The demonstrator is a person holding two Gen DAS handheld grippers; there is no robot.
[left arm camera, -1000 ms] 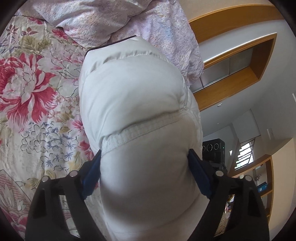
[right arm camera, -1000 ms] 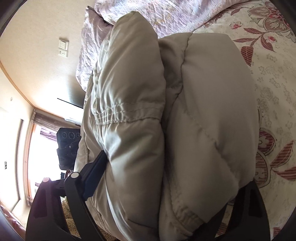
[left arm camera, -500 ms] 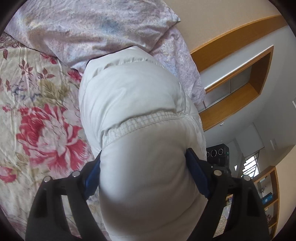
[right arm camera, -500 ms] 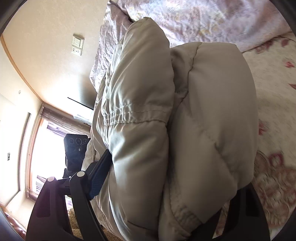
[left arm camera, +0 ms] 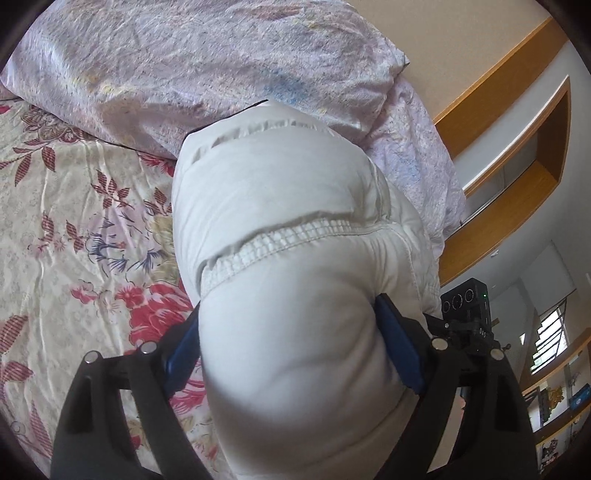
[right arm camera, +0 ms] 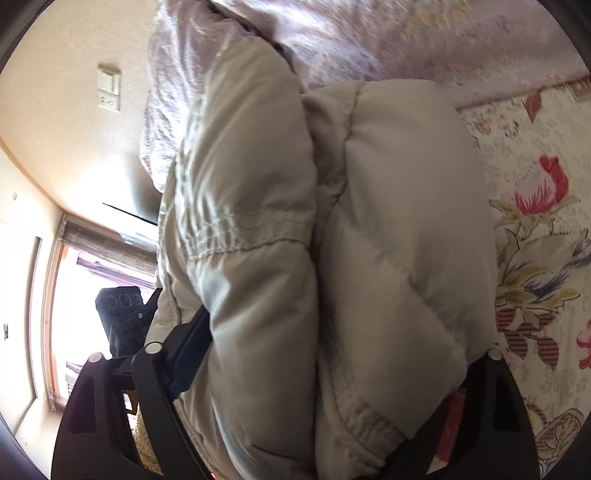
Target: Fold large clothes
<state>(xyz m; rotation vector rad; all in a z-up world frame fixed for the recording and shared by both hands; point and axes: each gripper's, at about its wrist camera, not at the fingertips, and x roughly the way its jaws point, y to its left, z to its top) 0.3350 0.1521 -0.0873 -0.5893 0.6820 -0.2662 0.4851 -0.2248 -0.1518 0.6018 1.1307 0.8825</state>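
Note:
A folded puffy off-white jacket [left arm camera: 280,192] fills the left wrist view, hanging just above the floral bedspread [left arm camera: 74,221]. My left gripper [left arm camera: 288,332] has its blue pads [left arm camera: 181,354] against both sides of the bundle, and its jaws are opening. In the right wrist view the same jacket [right arm camera: 399,206] shows two thick folded layers. My right gripper [right arm camera: 343,339] straddles it. Its left pad [right arm camera: 192,347] touches the fabric and its right finger is mostly hidden behind the jacket. Its jaws are opening too.
A pale lilac pillow [left arm camera: 207,62] lies right behind the jacket at the head of the bed, also the pillow [right arm camera: 406,33] in the right wrist view. The bedspread [right arm camera: 535,258] spreads to the side. A wall with a switch plate [right arm camera: 109,86] and a window stand beyond.
Both grippers carried the jacket across the bed toward the pillow, which now looms much larger. The jaws look slightly wider around the bundle.

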